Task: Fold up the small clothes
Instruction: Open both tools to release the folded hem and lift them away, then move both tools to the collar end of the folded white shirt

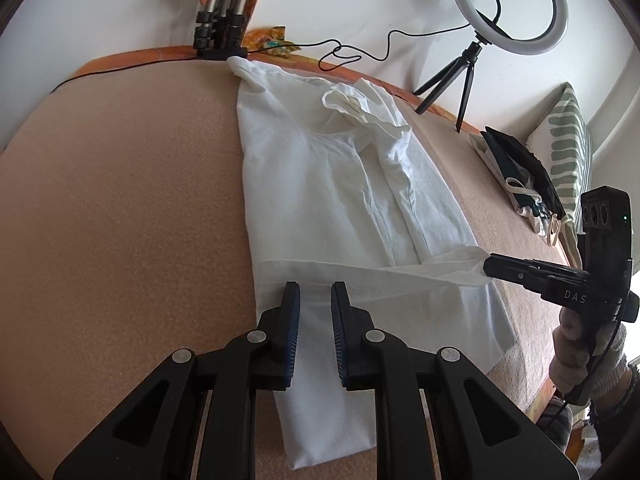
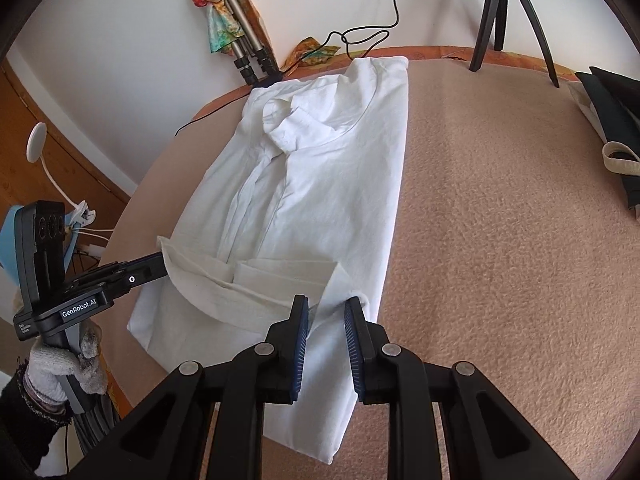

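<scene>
White shirt [image 2: 320, 184] lay lengthwise on the peach blanket [image 2: 500, 240] ahead of both tools, its hem end lifted. Right gripper [image 1: 489, 267] was pinched on one hem corner, seen only from the left camera; left gripper [image 2: 160, 263] was clamped on the opposite corner (visible from the right). Each tool's own view showed narrow jaws with cloth between, the contact hard to make out.

The white shirt [image 2: 320, 168] is thin, matt, creased cloth. Under it my blanket [image 2: 500, 240] looks peach, nubbly and rough. My hand-held gripper [image 2: 326, 304] is matt black plastic with ribbed blue pads [image 2: 301, 344] and shiny metal rivets.
</scene>
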The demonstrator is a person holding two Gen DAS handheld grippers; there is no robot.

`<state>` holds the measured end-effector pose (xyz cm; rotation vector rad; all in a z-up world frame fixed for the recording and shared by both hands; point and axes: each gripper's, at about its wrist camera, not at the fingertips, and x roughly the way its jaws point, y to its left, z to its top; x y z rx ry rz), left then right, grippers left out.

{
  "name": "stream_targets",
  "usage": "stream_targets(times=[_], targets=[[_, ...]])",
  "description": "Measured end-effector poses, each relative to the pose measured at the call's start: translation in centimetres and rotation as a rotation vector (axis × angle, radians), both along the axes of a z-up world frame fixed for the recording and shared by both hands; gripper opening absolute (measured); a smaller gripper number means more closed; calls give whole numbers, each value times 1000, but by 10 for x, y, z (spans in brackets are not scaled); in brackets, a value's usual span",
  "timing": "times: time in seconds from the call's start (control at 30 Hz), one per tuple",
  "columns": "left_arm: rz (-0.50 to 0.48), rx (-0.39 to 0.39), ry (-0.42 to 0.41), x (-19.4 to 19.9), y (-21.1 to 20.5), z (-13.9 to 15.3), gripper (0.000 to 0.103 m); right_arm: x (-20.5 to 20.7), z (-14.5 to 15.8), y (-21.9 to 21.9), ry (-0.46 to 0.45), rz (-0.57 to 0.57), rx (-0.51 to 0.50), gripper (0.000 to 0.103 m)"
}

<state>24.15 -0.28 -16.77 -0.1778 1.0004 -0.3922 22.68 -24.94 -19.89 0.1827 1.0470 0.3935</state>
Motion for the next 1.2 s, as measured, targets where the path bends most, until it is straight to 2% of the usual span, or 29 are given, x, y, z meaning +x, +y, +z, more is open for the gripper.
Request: stream_targets(times=[0.23, 0.3, 0.37, 0.47, 0.6, 0.67, 0.73, 0.9, 0.97, 1.03, 1.1, 1.2], targets=[[51, 53, -25, 6, 15, 2, 14, 8, 9, -11, -45, -55, -68, 26], [75, 50, -23, 6, 22, 3, 14, 6, 12, -12, -61, -75, -89, 33], [88, 41, -26, 4, 28, 6, 14, 2, 16, -14, -80, -86, -86, 34], [94, 41, -45, -1, 32, 13, 14, -8, 20, -9, -104, -27, -18, 30], [94, 34, -62, -7, 36, 21, 14, -22, 24, 20, -138, 102, -20, 29], [88, 27, -61, -7, 36, 23, 14, -21, 19, 37, -127, 155, -47, 29], [88, 15, -57, -8, 37, 26, 14, -13, 11, 47, -107, 160, -99, 29], [86, 9, -74, -9, 42, 39, 14, 13, 3, 45, -79, 65, -258, 29], [88, 14, -85, -6, 46, 48, 14, 19, 8, 36, -72, 37, -251, 29], [92, 15, -99, 1, 50, 57, 20, 23, 18, 27, -77, 20, -217, 29], [94, 22, -122, 10, 54, 67, 34, 27, 30, 19, -99, 2, -205, 30], [82, 52, -159, 27, 55, 81, 36, 38, 48, 9, -119, -7, -160, 31]])
